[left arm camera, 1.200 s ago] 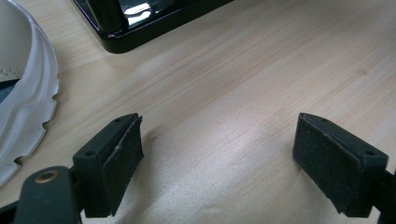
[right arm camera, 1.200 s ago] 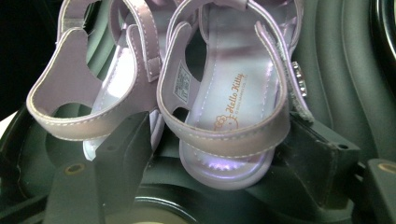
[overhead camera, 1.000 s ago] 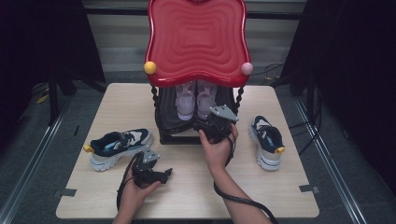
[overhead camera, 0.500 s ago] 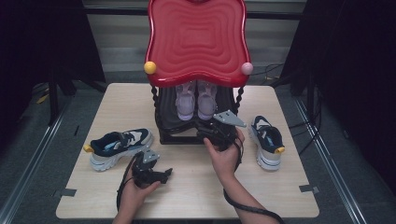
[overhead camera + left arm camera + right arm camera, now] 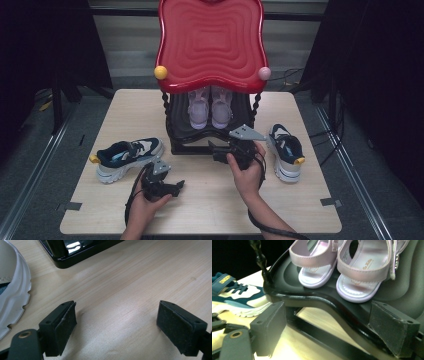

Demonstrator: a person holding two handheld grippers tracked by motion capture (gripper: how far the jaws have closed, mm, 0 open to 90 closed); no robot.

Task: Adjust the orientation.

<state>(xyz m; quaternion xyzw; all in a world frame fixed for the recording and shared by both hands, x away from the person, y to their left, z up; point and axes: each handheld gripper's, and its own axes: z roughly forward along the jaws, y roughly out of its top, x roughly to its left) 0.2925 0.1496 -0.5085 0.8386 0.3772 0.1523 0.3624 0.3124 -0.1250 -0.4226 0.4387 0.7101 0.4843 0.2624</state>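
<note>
A pair of pink sandals (image 5: 210, 107) (image 5: 359, 275) stands on the black lower shelf (image 5: 200, 131) (image 5: 317, 298) of a rack with a red wavy top (image 5: 211, 45). My right gripper (image 5: 214, 151) (image 5: 330, 315) hovers just in front of that shelf's front edge, pointing at it. It is open; its jaws have just been opening, and nothing is pressed between the pads. My left gripper (image 5: 176, 187) (image 5: 117, 315) rests low over the bare table, open and empty. Its left pad is near the white sole of a blue sneaker (image 5: 129, 158) (image 5: 12, 287).
A second blue sneaker (image 5: 286, 150) with a yellow heel tab lies right of the rack, close to my right hand. The rack's black base (image 5: 67, 257) stands ahead of the left gripper. The wooden table (image 5: 210, 210) is surrounded by dark floor and black stands.
My right gripper has drawn back a little from the rack toward the person, and its jaws stand wider. The left hand and both sneakers have stayed put.
</note>
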